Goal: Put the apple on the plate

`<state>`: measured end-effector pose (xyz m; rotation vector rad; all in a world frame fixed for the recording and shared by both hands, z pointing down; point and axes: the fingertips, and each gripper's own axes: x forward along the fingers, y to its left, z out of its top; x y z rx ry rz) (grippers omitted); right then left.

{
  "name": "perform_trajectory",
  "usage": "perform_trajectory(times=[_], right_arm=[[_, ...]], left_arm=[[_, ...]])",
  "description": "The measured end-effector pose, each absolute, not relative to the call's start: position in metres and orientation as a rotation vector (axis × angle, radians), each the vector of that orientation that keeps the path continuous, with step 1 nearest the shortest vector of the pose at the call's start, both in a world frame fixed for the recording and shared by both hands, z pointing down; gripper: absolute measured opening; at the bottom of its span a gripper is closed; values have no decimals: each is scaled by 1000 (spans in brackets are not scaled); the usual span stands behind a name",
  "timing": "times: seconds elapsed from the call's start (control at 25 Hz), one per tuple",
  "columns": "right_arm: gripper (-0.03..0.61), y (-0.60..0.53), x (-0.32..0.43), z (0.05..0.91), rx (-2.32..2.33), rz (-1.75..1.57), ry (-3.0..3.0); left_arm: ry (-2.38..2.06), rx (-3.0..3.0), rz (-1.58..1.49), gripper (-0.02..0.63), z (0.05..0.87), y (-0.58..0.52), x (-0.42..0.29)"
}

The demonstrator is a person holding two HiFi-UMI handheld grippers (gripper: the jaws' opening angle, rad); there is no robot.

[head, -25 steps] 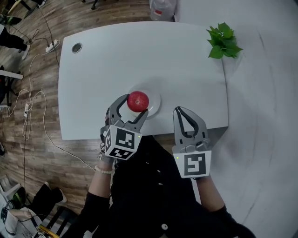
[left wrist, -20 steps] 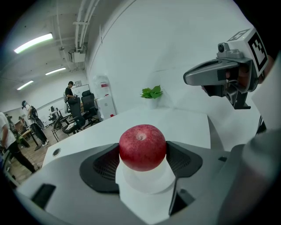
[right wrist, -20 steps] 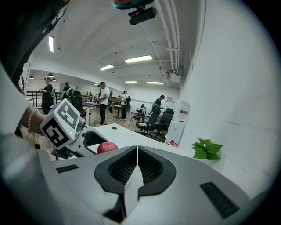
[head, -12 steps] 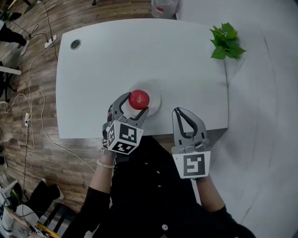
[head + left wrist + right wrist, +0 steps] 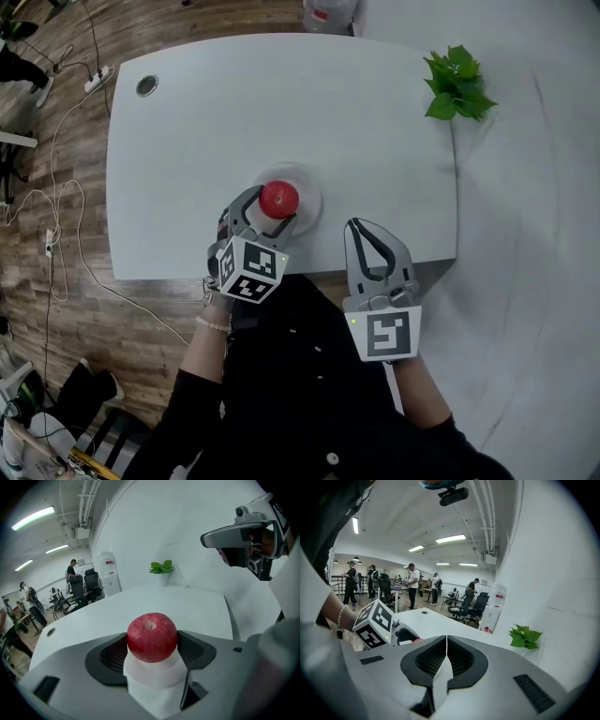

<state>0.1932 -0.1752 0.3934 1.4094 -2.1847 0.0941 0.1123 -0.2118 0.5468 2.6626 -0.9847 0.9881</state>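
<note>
A red apple [image 5: 279,199] sits between the jaws of my left gripper [image 5: 277,206], over the near-left part of a white plate [image 5: 310,208] near the table's front edge. In the left gripper view the apple [image 5: 152,637] fills the gap between the dark pads [image 5: 111,654], which touch it on both sides, with the white plate [image 5: 154,679] under it. I cannot tell whether the apple rests on the plate. My right gripper [image 5: 353,224] hovers to the right of the plate at the table edge, shut with nothing in it; its tips meet [image 5: 446,645].
A small green potted plant [image 5: 457,82] stands at the table's far right corner, and a cable hole [image 5: 146,85] lies at the far left. Cables [image 5: 56,178] trail over the wooden floor to the left. People and office chairs [image 5: 466,606] are far behind.
The left gripper, still holding the apple, has crept slightly forward over the plate. The right gripper has barely moved.
</note>
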Motion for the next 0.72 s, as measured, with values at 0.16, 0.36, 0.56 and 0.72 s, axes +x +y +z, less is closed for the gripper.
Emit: perform_trajectory(times=[0.16, 0.36, 0.56, 0.72], right_arm=[[43, -176, 195, 396, 1397, 94, -2171], [43, -175, 195, 400, 1397, 109, -2170], [43, -179, 200, 406, 1389, 124, -2167], [43, -177, 200, 410, 1379, 128, -2168]], left_arm=[[-963, 2671, 1023, 344, 555, -211, 115], [-951, 2682, 1053, 344, 563, -212, 118], [-956, 2681, 1027, 344, 569, -215, 122], [-965, 2667, 967, 344, 570, -214, 120]])
